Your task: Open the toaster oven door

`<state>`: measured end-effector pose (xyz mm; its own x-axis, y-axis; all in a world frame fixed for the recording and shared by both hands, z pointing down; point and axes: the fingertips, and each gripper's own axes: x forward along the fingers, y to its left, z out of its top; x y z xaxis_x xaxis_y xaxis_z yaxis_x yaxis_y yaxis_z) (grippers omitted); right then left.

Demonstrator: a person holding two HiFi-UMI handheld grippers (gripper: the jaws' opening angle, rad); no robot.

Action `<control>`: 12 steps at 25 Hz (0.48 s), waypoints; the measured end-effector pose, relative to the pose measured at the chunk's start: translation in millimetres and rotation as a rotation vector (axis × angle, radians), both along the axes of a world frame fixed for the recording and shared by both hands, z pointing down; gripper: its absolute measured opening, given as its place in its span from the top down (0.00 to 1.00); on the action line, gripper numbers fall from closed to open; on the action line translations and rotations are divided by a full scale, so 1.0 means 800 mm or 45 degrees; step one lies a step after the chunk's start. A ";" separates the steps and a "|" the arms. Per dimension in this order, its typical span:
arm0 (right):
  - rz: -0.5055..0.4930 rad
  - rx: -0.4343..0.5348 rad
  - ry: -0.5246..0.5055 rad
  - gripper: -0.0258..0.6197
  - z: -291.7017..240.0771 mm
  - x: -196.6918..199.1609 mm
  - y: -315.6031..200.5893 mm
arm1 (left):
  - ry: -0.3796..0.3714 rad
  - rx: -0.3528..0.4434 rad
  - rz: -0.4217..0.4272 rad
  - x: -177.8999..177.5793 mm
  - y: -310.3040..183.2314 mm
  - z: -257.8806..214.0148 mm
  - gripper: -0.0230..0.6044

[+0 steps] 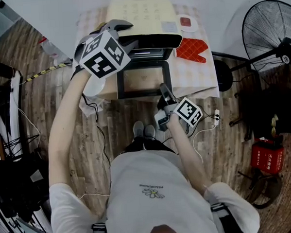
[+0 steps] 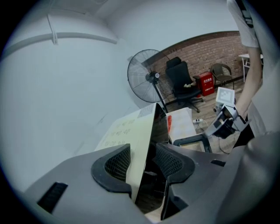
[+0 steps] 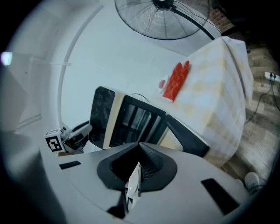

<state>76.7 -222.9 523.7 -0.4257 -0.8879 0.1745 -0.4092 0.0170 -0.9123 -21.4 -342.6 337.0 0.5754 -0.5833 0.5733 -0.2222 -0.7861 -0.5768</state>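
The cream toaster oven (image 1: pixel 140 14) stands on a cloth-covered table (image 1: pixel 204 79). Its black glass door (image 1: pixel 143 80) is folded down flat toward me and the dark cavity shows. My left gripper (image 1: pixel 123 26) is at the oven's top left front corner. In the left gripper view the cream top edge (image 2: pixel 127 131) runs between its pads, which are closed on it. My right gripper (image 1: pixel 162 88) hovers at the door's right front edge, shut with nothing held. In the right gripper view the open door (image 3: pixel 183 135) lies ahead of its closed jaws.
A red oven mitt (image 1: pixel 191 50) lies on the cloth to the right of the oven. A standing fan (image 1: pixel 270 34) is at the right, with a red box (image 1: pixel 267 156) on the wooden floor below it. A power strip (image 1: pixel 216 115) and cables lie by the table's front.
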 end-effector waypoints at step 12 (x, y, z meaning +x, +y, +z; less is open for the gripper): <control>0.056 0.730 0.787 0.95 -0.296 0.035 -0.091 | 0.624 0.300 -0.145 -0.006 0.016 -0.181 0.88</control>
<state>104.7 -295.6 287.1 -0.3647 -0.9236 -0.1178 -0.8433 0.3813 -0.3788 -25.9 -329.5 192.6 0.6680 -0.7373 0.1009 -0.5845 -0.6038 -0.5420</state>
